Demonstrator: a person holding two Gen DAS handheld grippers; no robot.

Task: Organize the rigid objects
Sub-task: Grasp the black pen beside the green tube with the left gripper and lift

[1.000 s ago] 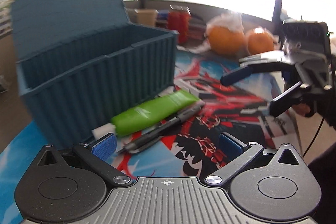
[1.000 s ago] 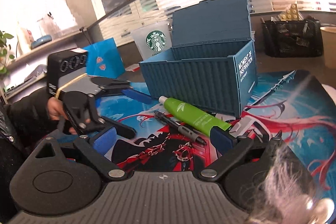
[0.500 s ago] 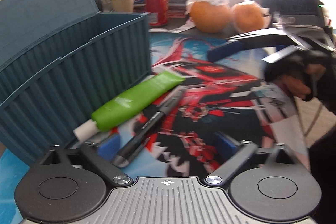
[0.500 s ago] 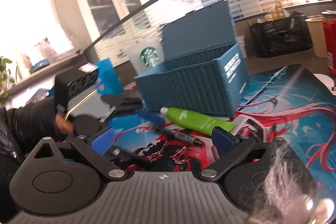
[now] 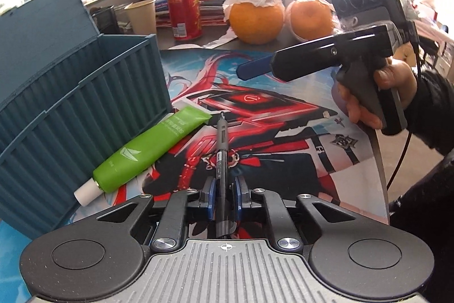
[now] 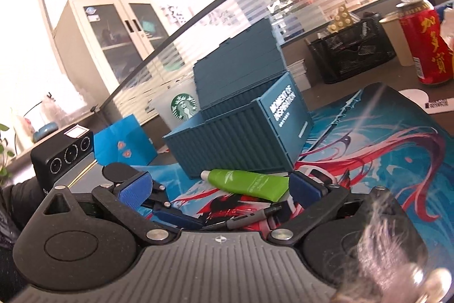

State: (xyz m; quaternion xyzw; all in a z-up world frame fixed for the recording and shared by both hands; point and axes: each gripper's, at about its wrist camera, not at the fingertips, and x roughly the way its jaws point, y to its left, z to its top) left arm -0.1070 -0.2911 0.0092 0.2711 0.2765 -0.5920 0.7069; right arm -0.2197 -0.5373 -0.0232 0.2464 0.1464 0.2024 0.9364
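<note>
Closed since before, left gripper (image 5: 223, 196) clamps pen (image 5: 221, 149)

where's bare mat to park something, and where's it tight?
Free: the printed mat between the pen and the right gripper, short of the oranges. Also the open bin, as far as its inside shows. Crowded: the strip along the bin's wall, where the green tube lies with the pen, held in the left gripper, just beside it.

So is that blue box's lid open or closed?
Open. The lid stands upright behind the blue box, whose top rim is uncovered. The pictures do not show what is inside.
</note>
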